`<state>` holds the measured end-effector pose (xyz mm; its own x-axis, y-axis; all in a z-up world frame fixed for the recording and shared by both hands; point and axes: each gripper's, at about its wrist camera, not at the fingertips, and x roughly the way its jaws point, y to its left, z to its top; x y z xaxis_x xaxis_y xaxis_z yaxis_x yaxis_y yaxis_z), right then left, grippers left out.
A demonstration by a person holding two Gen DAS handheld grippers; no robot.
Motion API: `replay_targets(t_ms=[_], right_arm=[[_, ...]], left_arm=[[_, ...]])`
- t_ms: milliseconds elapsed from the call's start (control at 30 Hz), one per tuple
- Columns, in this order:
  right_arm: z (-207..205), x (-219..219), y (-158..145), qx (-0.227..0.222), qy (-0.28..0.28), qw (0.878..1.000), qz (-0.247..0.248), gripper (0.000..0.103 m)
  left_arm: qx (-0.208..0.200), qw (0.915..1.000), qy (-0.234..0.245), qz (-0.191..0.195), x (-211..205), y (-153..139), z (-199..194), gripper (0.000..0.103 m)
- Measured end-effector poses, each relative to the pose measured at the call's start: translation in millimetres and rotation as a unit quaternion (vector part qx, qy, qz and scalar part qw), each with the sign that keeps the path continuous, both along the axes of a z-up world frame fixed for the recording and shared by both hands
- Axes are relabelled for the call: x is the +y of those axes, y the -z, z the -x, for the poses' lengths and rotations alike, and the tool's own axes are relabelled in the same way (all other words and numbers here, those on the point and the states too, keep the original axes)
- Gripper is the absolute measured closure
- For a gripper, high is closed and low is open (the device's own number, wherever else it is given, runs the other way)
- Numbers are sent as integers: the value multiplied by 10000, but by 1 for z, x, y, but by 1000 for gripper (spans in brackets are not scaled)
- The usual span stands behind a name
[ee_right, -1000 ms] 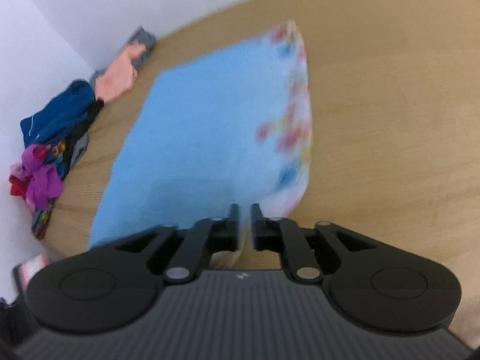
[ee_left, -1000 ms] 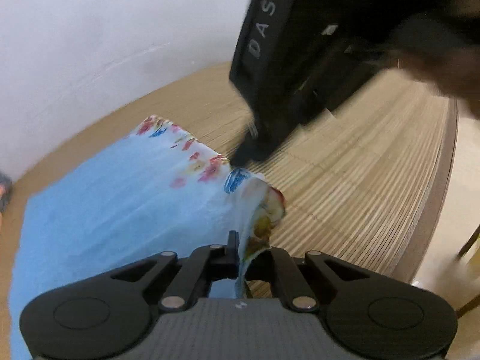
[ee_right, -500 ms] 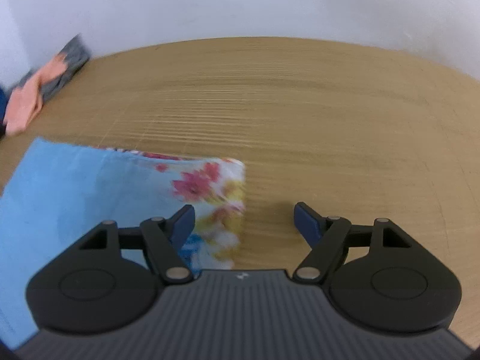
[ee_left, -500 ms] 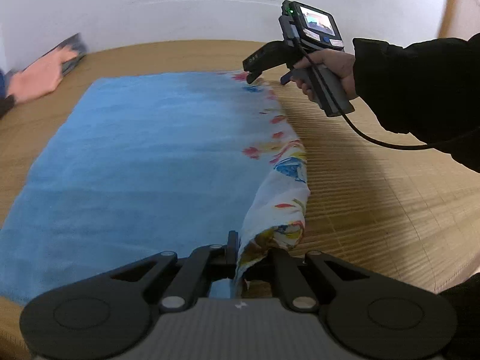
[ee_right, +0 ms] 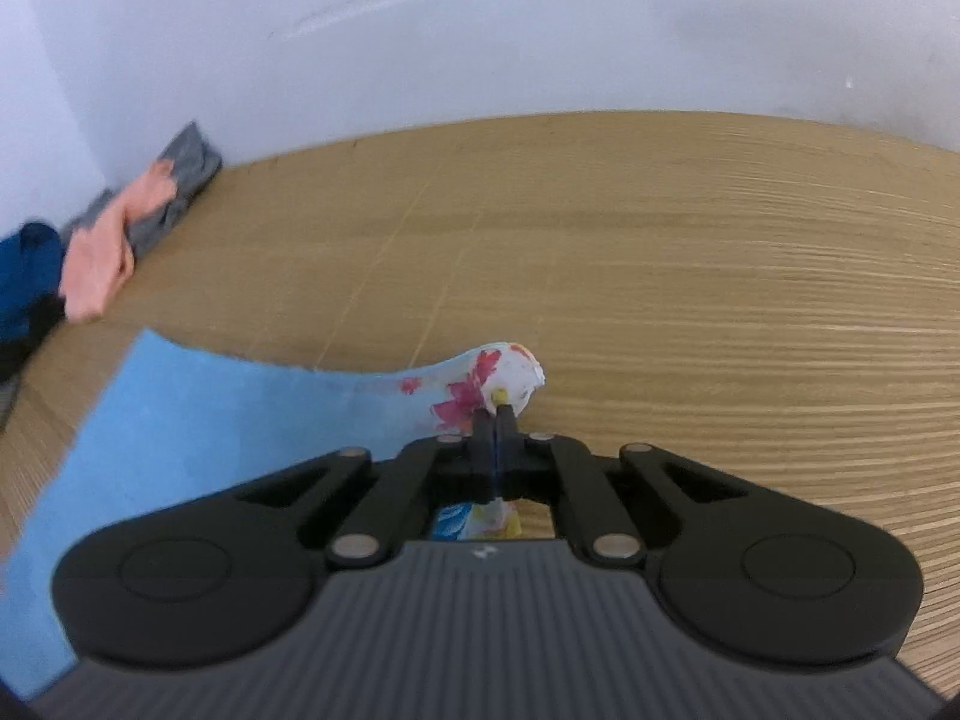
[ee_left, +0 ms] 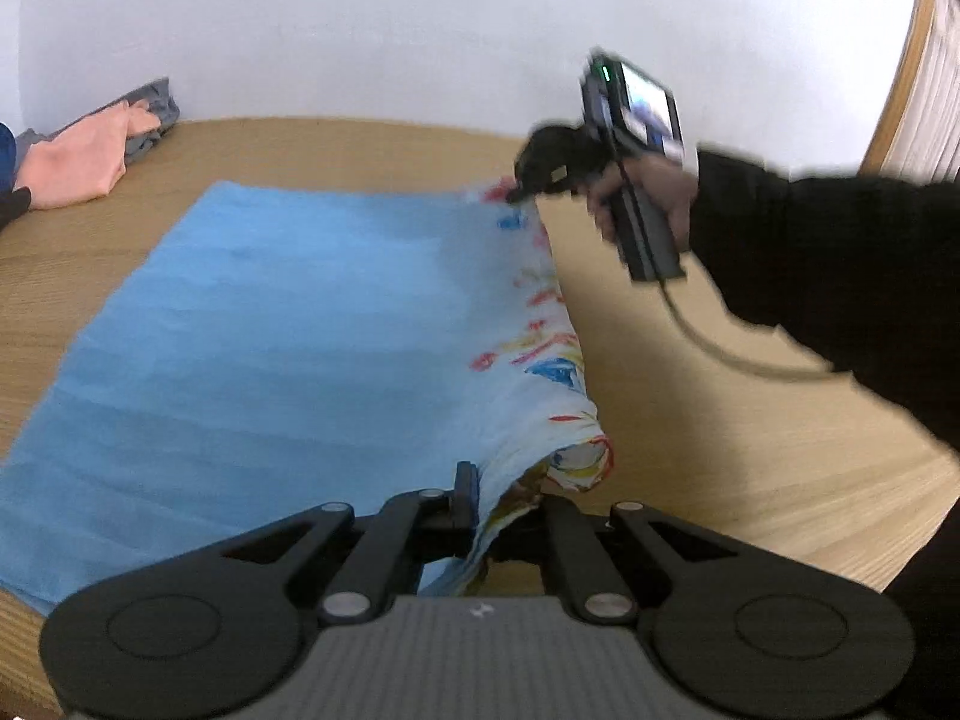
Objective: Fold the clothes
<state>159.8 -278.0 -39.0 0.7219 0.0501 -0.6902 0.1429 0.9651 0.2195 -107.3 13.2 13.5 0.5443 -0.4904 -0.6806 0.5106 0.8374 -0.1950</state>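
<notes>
I have the blue cloth (ee_left: 288,330) spread flat on the wooden table (ee_left: 720,420), its flowered edge lifted. My left gripper (ee_left: 498,504) pinches the near flowered corner; my right gripper (ee_right: 494,414) is clamped on the far corner. Against the white wall (ee_right: 480,30) lie a pink garment (ee_right: 105,252) on a grey one (ee_right: 192,174), well apart from the cloth.

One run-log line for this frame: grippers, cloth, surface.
left gripper: shut on blue floral cloth near corner | right gripper: shut on far corner | cloth: flat on wooden table
</notes>
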Motion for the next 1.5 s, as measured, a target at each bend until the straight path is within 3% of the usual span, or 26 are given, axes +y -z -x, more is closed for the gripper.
replay_targets(t_ms=[133, 300, 433, 667, 767, 867, 967, 1033, 1167, 1267, 1367, 1500], right_arm=[[-6, 19, -20, -76, -42, 9999, 136, 100], [-25, 88, -44, -360, -268, 9987, 237, 100], [-48, 159, -46, -355, -431, 9977, 373, 100], [-115, 266, -15, -79, -652, 9940, 869, 99], [-138, 295, 3, 295, -720, 9914, 1053, 96], [-149, 313, 11, 428, -649, 9878, 1346, 91], [-141, 301, -2, 78, -447, 9942, 979, 72], [-136, 288, -12, -120, -312, 9980, 535, 65], [-114, 258, -27, -226, -224, 9995, 39, 63], [-92, 247, -22, 185, -272, 9990, 295, 63], [-47, 241, -12, 415, -295, 9974, 515, 63], [46, 223, 3, 675, 24, 9975, -183, 63]], left_arm=[[-182, 9987, -256, 394, 29, -20, -8, 101], [-395, 9957, -675, 502, 91, -24, -23, 101], [-132, 9940, -920, 568, 148, -13, -45, 101], [325, 9902, -1180, 674, 218, 16, -89, 98], [714, 9856, -1375, 679, 236, 34, -107, 92], [1202, 9758, -1574, 930, 259, 48, -116, 85], [1357, 9682, -1777, 1121, 282, 49, -115, 81], [1370, 9670, -1840, 1106, 294, 46, -113, 80], [1159, 9756, -1748, 654, 303, 38, -114, 78], [1134, 9815, -1470, 476, 299, 32, -117, 75], [1001, 9882, -1128, 255, 290, 25, -120, 69], [803, 9942, -715, -44, 271, 22, -135, 62]])
